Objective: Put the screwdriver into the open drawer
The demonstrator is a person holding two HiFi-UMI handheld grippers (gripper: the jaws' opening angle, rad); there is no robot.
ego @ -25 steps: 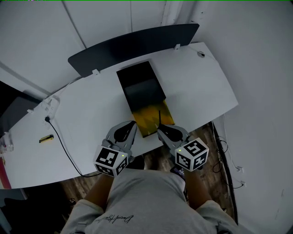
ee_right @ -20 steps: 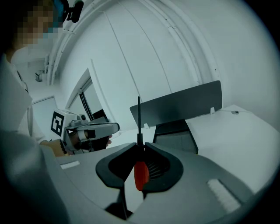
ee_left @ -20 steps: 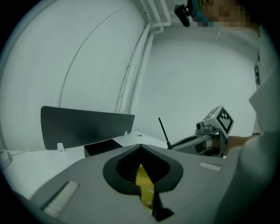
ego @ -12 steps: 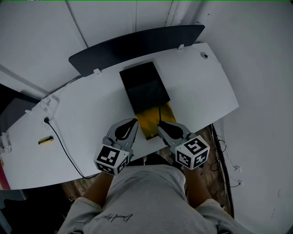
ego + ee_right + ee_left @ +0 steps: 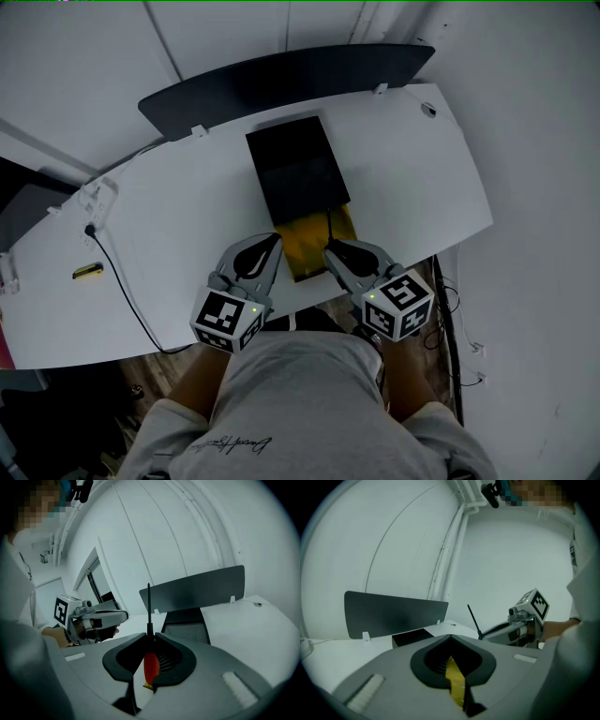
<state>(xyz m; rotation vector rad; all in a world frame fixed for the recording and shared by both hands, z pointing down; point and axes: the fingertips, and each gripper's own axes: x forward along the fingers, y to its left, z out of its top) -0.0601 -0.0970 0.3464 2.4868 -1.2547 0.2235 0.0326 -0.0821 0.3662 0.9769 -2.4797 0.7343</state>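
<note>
I see my right gripper (image 5: 150,638) clamped on the red-handled screwdriver (image 5: 150,665), its thin black shaft at the right edge of the open yellow drawer (image 5: 302,247), while my left gripper (image 5: 451,637) holds its 2 jaws together, empty, just left of the drawer.

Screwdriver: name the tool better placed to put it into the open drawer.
Right. The right tool is shut on the screwdriver, with its shaft above the open drawer. The left tool holds nothing, its jaws together at the drawer's left edge.

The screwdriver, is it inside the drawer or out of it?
Out of it: the right gripper is shut on the screwdriver, near the open yellow drawer.
</note>
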